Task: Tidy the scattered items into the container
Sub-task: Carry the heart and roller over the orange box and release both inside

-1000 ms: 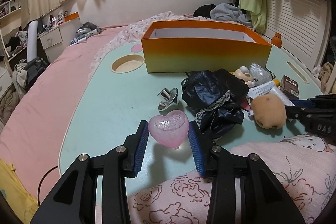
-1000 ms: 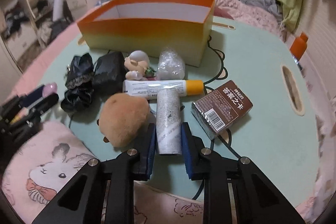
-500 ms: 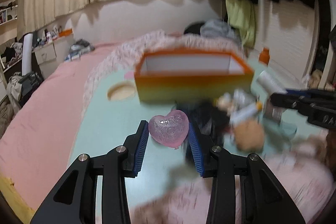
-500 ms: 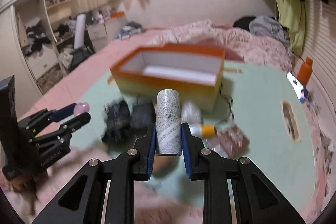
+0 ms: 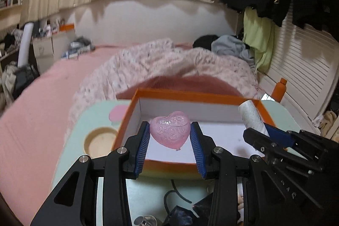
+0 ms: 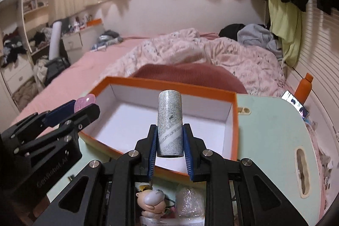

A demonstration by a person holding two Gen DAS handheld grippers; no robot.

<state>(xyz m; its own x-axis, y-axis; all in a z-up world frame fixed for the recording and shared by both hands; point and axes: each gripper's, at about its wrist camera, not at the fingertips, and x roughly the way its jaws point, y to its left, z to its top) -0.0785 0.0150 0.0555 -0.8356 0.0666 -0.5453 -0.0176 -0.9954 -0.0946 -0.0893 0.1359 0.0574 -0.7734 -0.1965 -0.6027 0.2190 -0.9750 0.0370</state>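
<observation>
Hovering over the orange box [image 5: 211, 97] now, both lifted off the surface; left gripper [image 5: 169, 142] clamps the pink heart [image 5: 169, 130], right gripper [image 6: 169, 150] pinches the grey cylinder [image 6: 170, 120]; drop's next, I'd guess.

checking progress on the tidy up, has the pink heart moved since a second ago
Yes. The pink heart, clamped in the left gripper, was low on the table short of the orange box; now it is held up over the box's open white interior.

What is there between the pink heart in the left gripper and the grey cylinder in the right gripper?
Only the bare white floor of the orange box; the left wrist view shows nothing between the pink heart and the grey cylinder.
</observation>
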